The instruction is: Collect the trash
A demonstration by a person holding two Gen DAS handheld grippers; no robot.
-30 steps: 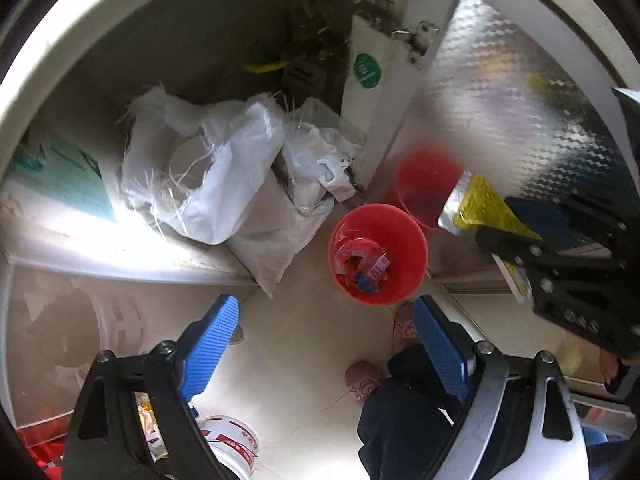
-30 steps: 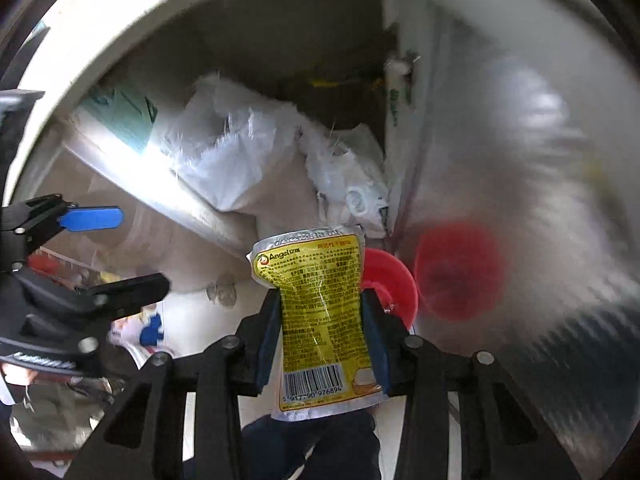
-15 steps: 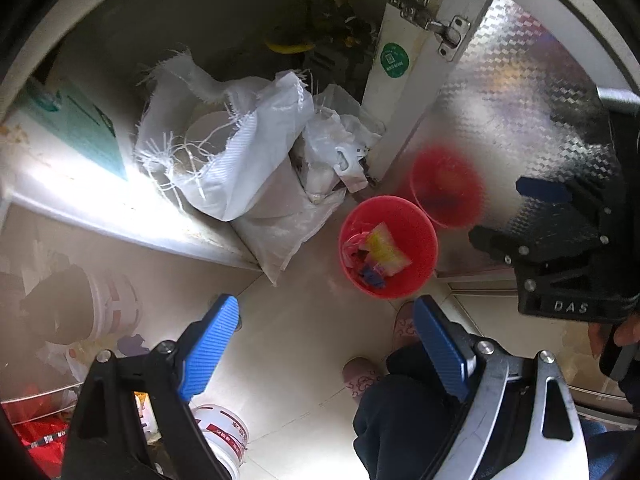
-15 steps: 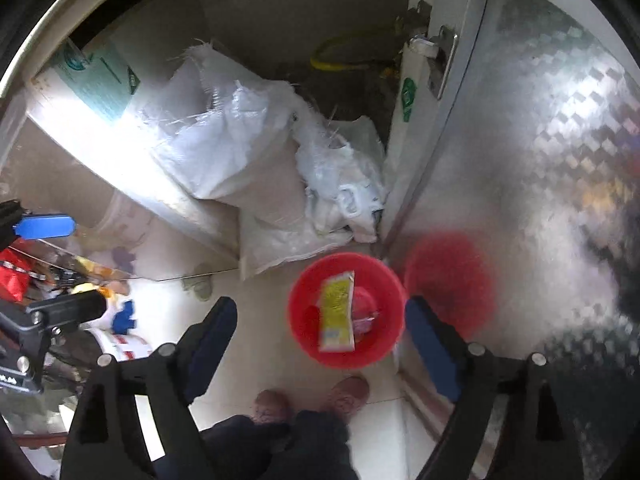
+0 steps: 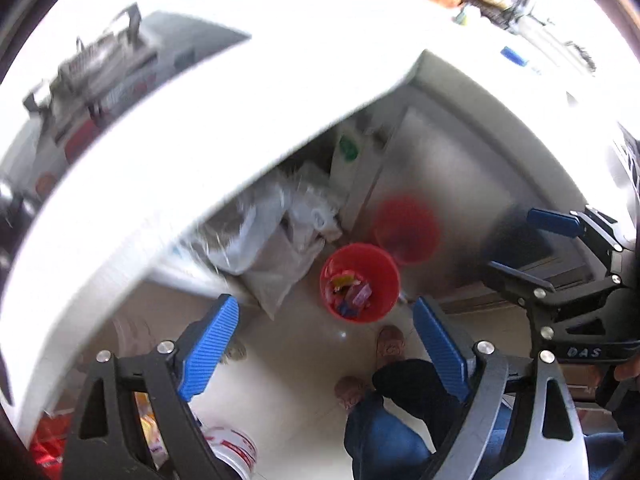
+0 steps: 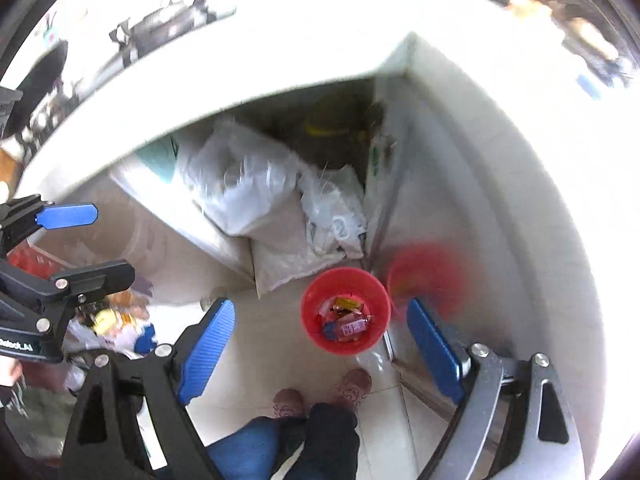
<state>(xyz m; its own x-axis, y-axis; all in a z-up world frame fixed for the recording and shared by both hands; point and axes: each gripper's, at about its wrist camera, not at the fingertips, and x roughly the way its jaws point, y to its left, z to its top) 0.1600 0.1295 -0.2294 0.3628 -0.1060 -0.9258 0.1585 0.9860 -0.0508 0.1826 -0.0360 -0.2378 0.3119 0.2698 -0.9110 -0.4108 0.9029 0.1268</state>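
Left wrist view: the left gripper (image 5: 326, 340) is seen with jaws opening and nothing between them, above the red bin (image 5: 359, 282). Wrappers (image 6: 345, 318) are contained in the bin, on the floor beside the white sacks (image 6: 256, 200). The right gripper (image 6: 320, 340) is likewise opening and empty, above the bin.
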